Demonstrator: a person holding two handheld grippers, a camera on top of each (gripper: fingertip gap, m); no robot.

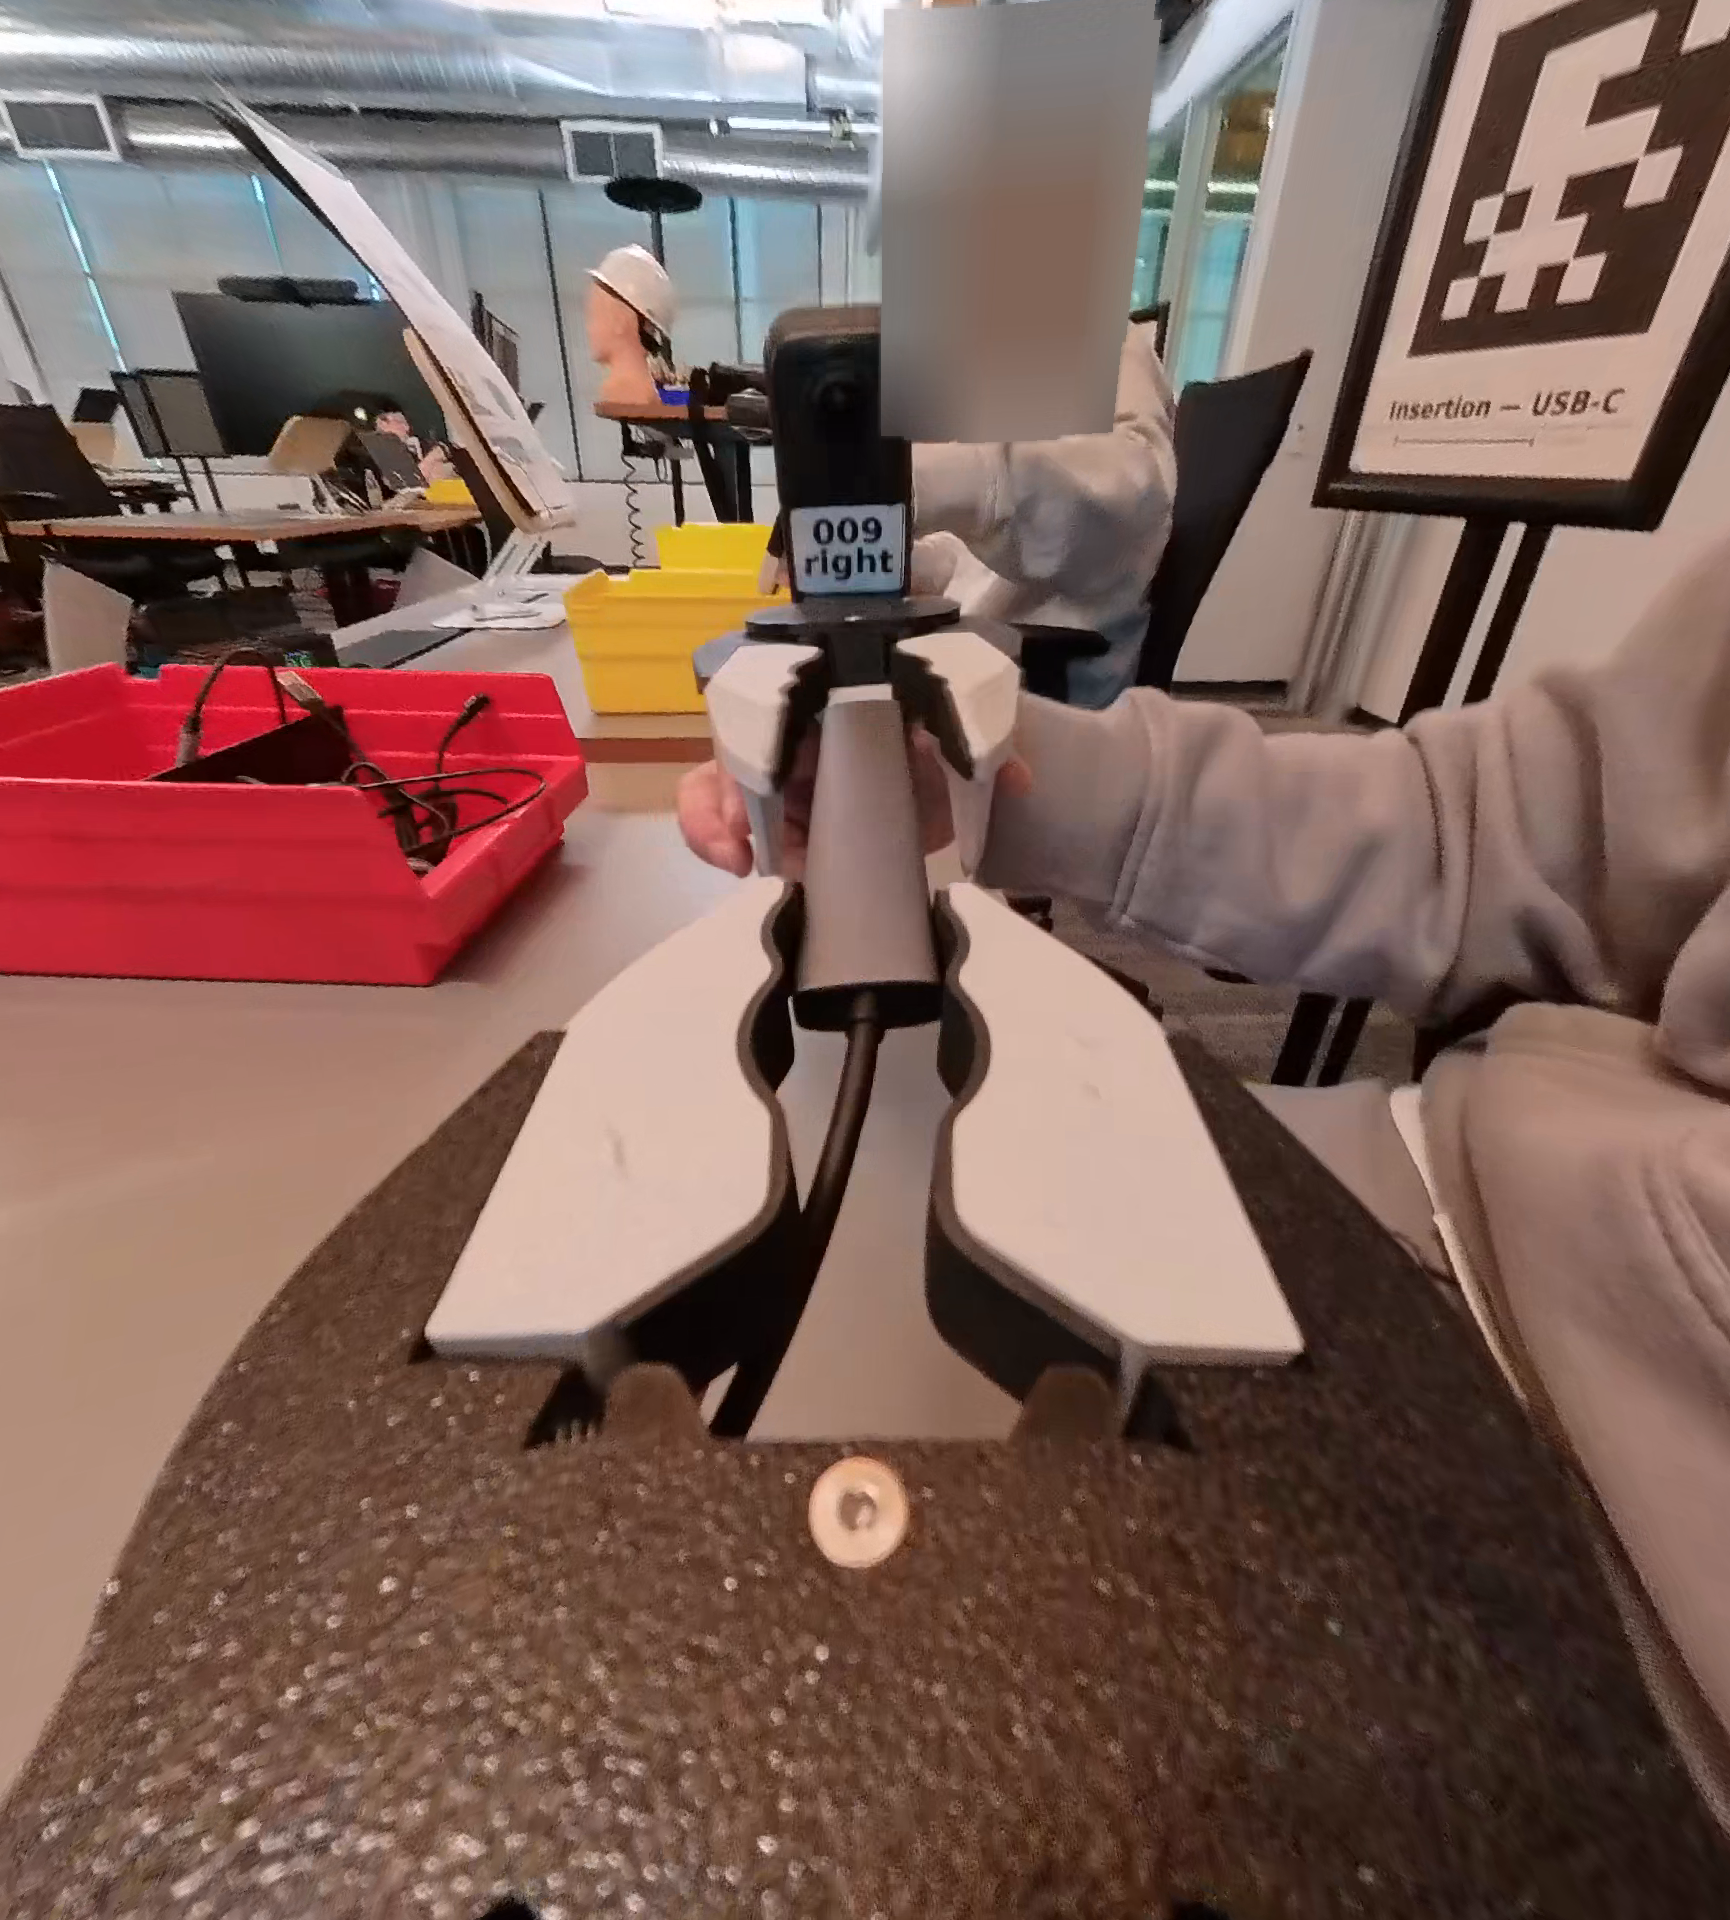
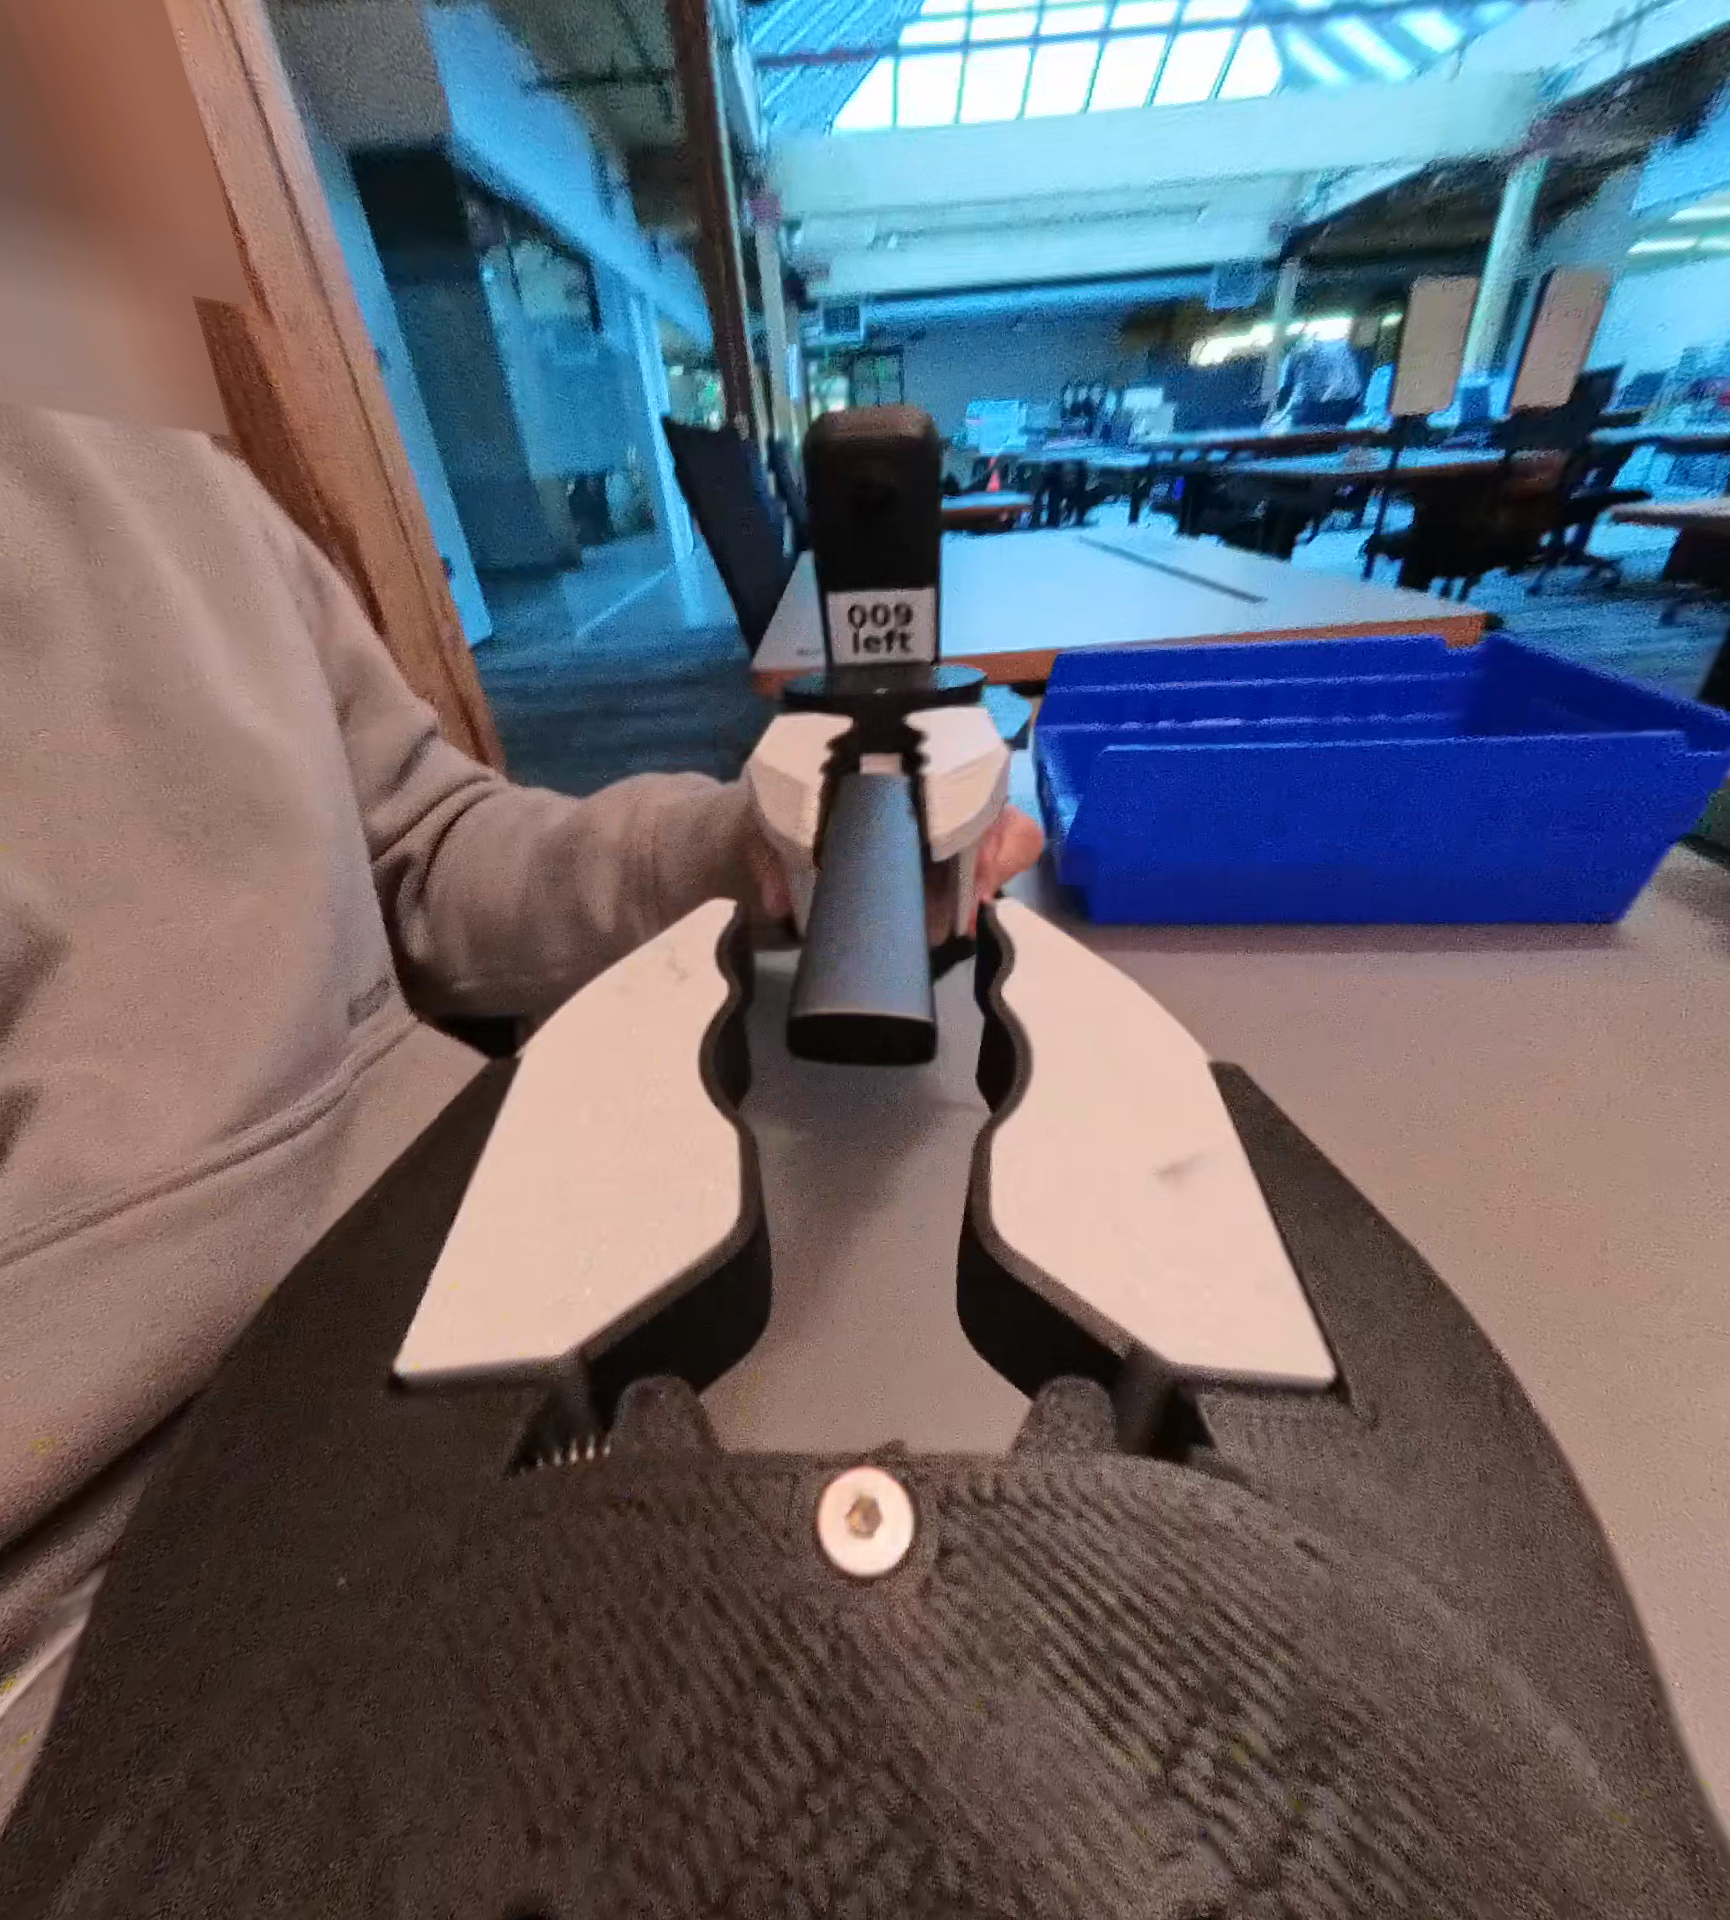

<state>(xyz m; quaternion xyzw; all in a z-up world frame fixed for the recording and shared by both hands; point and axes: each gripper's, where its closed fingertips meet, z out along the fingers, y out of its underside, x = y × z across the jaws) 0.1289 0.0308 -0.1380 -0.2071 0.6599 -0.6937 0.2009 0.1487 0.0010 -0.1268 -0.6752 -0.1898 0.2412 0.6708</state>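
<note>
A grey, bar-shaped adapter (image 1: 861, 831) hangs in the air between my two grippers, which face each other. My left gripper (image 1: 863, 935) is shut on the end with the black cable (image 1: 840, 1143), which runs back between its fingers. From the right wrist view, the adapter's (image 2: 866, 914) plain dark end lies between the fingertips of my right gripper (image 2: 866, 920), with a small gap on each side. The left gripper (image 2: 876, 790) shows there clamped on the far end. The right gripper (image 1: 866, 727) shows in the left wrist view around the far end.
A red bin (image 1: 217, 894) with dark cables stands on the grey table (image 1: 113, 1143) to the left, with yellow bins (image 1: 653, 644) behind it. A framed marker sign (image 1: 1567, 260) stands on an easel. A blue bin (image 2: 1360, 821) sits right of the grippers. A person's grey sleeves flank both views. Tip to tip, the grippers are about 5 cm apart.
</note>
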